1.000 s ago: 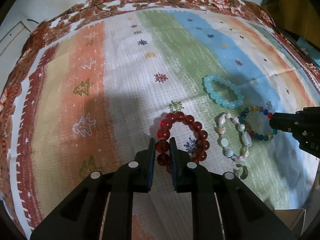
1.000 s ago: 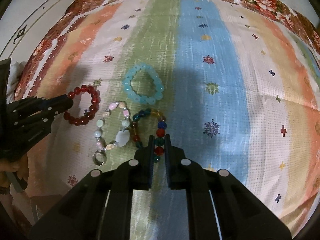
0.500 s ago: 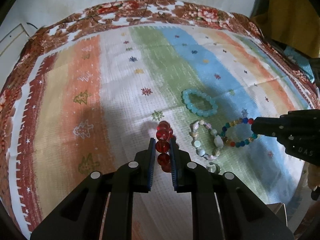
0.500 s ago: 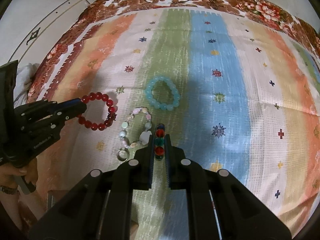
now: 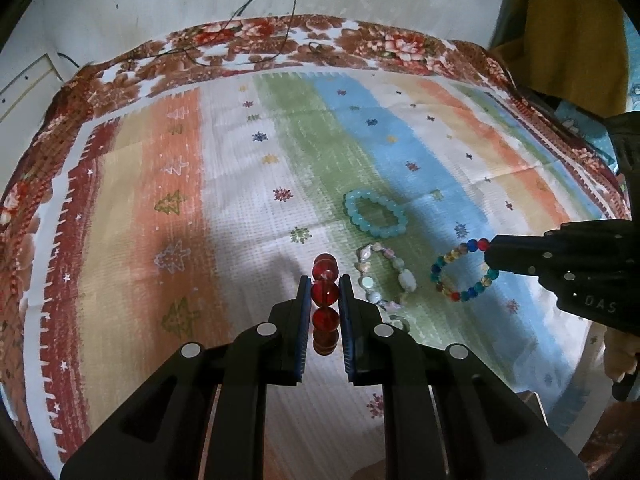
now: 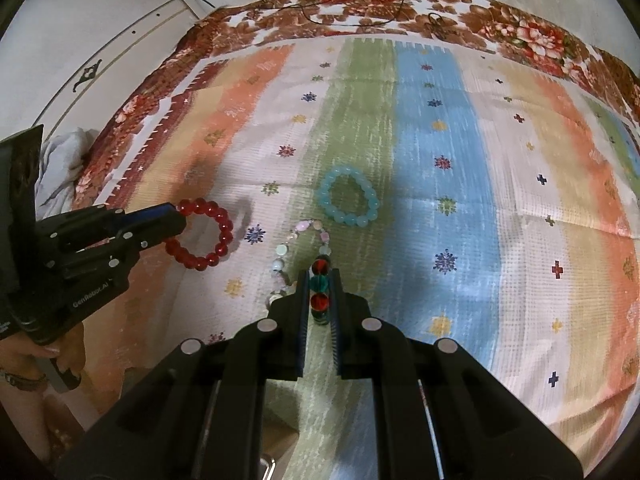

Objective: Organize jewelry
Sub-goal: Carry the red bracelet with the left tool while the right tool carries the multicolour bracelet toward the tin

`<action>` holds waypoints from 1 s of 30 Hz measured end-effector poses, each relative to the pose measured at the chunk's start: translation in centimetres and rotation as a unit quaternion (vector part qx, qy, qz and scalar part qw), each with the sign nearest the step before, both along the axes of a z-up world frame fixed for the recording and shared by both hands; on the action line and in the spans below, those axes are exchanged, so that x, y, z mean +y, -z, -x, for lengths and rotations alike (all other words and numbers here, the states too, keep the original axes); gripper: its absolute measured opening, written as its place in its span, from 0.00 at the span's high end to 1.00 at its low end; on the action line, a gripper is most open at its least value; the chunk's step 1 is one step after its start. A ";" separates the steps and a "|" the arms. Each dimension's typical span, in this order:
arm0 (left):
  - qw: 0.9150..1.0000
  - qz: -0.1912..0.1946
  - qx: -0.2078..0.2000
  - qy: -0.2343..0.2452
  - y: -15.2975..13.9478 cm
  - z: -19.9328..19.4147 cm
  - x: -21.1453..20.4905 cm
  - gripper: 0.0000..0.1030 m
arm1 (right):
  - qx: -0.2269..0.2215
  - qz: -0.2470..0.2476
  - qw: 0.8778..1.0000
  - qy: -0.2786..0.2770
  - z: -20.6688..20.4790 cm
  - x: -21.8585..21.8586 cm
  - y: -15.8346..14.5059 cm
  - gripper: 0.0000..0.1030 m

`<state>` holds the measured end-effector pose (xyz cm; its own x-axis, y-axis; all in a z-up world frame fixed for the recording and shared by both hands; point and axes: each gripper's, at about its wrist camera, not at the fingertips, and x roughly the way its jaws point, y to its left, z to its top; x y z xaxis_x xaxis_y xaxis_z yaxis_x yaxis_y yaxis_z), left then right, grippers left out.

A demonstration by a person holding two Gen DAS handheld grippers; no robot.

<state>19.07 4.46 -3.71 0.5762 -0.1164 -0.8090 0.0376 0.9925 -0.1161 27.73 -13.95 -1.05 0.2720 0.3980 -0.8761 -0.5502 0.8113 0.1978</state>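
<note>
Left wrist view: the left gripper (image 5: 325, 296) pinches a bracelet of round, glossy dark-red beads (image 5: 325, 292) between its jaws, seen edge-on at lower centre and hanging clear of the striped, flower-bordered cloth (image 5: 140, 208). At right, the right gripper (image 5: 494, 258) pinches a bracelet of small multicoloured glass beads (image 5: 460, 270), its loop dangling free. Each is held by one side, probably so it can be carried off and sorted. Two pieces lie on the cloth at centre: a ring of pale turquoise beads (image 5: 376, 218) and, just below it, a strand of mixed pastel stones (image 5: 384, 276). The strand's lower end is hidden behind the left gripper, its clasp hard to make out. No tray or box shows.
</note>
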 end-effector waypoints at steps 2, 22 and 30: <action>1.000 0.001 -0.002 0.000 -0.3 0.4 -0.2 0.87 | -0.002 0.000 1.000 0.002 0.3 -0.1 -0.2 0.90; 0.999 0.018 -0.031 0.000 -2.9 4.9 -0.7 0.87 | -0.033 -0.040 0.999 -0.013 4.8 -1.5 -3.9 0.90; 0.998 0.024 -0.048 0.014 -4.1 6.8 -1.6 0.87 | -0.049 -0.059 0.997 -0.029 7.2 -1.8 -5.5 0.90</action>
<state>12.24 2.89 0.34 0.6473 -0.1710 -0.7429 0.0781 0.9843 -0.1585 20.54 -15.79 4.46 0.3271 0.5148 -0.7924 -0.6169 0.7515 0.2336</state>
